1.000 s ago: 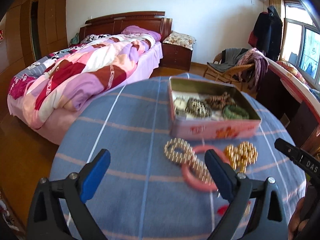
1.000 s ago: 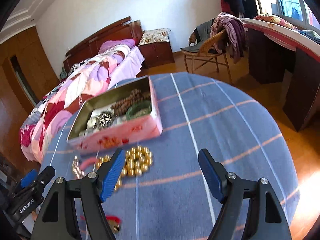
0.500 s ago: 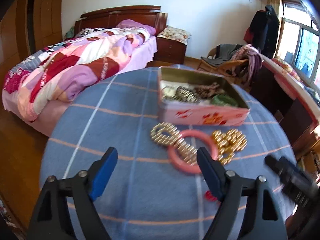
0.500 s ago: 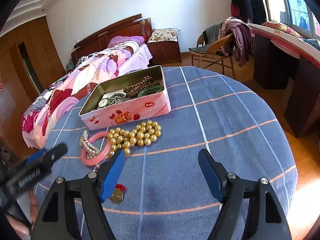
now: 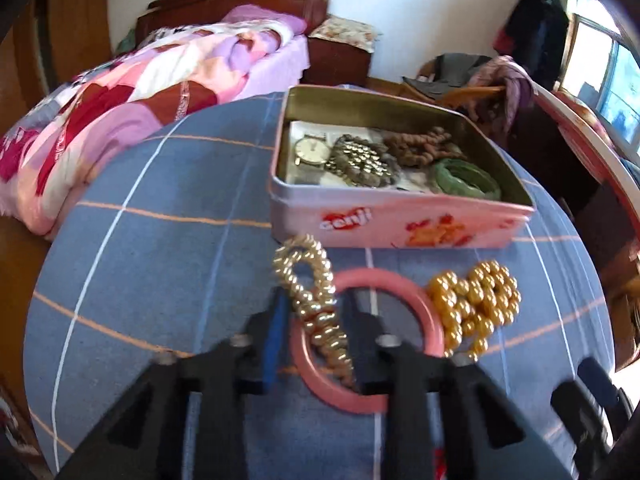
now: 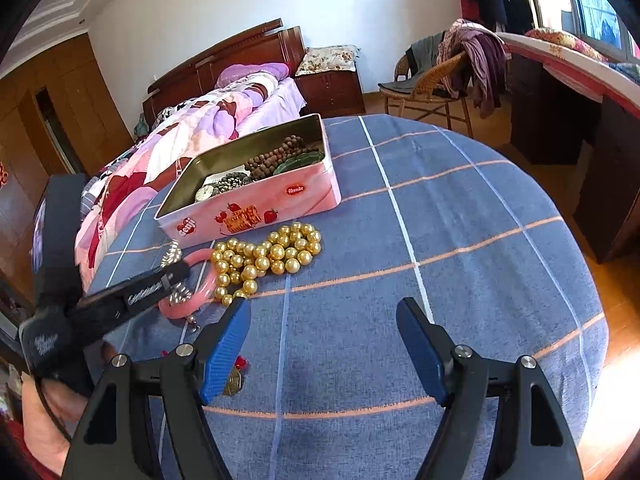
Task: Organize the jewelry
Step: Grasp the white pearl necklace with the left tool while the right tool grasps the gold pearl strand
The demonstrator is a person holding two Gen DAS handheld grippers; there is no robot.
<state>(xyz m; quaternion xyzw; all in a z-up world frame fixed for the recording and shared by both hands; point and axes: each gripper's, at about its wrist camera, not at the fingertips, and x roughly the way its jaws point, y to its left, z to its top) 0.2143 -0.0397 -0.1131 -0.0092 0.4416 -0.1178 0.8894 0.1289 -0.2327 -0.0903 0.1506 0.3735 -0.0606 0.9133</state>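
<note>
The left hand-held gripper (image 5: 316,316) is pinching the pale gold beaded bracelet (image 5: 310,284), its 2 fingers pressing in from either side where the bracelet is lying across the pink bangle (image 5: 424,312). Just beside the bangle, a pile of round gold beads (image 6: 266,256) is sitting on the blue checked worktop (image 6: 460,240), close to the front wall of the pink tin (image 6: 256,208). The tin is standing open toward the far edge of the worktop, holding a watch (image 5: 311,151), a metallic bead bracelet (image 5: 362,162), brown wooden beads (image 5: 424,146) and a green bangle (image 5: 464,178). The right hand-held gripper (image 6: 324,340) is hovering near the worktop's near edge with its fingers spread wide, gripping nothing. A small gold charm (image 6: 234,380) is lying under its left finger.
</note>
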